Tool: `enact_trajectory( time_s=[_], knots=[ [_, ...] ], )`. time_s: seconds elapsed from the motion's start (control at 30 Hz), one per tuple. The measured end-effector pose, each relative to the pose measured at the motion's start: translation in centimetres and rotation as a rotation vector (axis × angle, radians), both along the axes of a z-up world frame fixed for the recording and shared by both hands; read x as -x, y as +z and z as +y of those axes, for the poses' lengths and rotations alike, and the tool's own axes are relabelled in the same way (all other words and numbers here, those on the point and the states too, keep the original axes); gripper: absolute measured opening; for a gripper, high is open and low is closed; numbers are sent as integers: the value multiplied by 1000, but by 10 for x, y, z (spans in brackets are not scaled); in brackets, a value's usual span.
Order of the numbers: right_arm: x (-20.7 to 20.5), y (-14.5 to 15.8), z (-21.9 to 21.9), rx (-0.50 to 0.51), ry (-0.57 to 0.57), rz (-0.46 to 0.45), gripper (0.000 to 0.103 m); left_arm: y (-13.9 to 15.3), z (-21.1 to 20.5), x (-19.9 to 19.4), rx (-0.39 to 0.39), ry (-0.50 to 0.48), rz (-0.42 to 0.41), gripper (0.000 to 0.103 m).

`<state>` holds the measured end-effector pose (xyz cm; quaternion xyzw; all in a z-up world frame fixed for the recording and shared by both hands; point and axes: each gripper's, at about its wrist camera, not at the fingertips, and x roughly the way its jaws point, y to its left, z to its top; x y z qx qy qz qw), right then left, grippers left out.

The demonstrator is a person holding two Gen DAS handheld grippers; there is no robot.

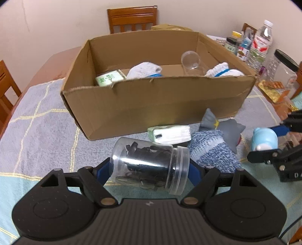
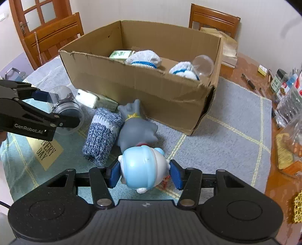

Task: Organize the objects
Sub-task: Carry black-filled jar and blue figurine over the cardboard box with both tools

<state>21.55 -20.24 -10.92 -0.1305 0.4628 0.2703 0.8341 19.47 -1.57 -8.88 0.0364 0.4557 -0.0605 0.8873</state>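
My left gripper (image 1: 149, 169) is shut on a clear plastic jar (image 1: 147, 162) of black items, lying sideways between the blue pads just above the cloth. The right wrist view shows that gripper (image 2: 56, 107) and jar (image 2: 66, 105) at the left. My right gripper (image 2: 145, 175) is shut on a light-blue and white toy figure (image 2: 143, 165), also visible from the left wrist (image 1: 264, 139). Behind both stands an open cardboard box (image 1: 151, 101) holding rolled white socks (image 1: 143, 70), a green tissue pack (image 1: 108, 78) and an empty clear jar (image 1: 190, 62).
In front of the box lie a tissue pack (image 1: 169, 132), a rolled blue knit sock (image 2: 102, 133) and a grey toy (image 2: 135, 130). Bottles and jars (image 1: 258, 45) crowd the table's right side. Wooden chairs (image 1: 132, 17) stand around it.
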Motion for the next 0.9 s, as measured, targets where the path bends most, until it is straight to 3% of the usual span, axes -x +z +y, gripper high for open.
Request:
enact_trajectory(
  time_s=[0.3, 0.63, 0.9],
  knots=[
    [1, 27, 1, 27, 8, -36, 58, 31, 14, 1, 24, -69, 13, 80],
    [-7, 70, 8, -26, 14, -63, 58, 69, 20, -5, 20, -168, 9, 80],
    [-17, 99, 26, -43, 50, -141, 58, 97, 24, -24, 18, -188, -37, 80]
  ],
)
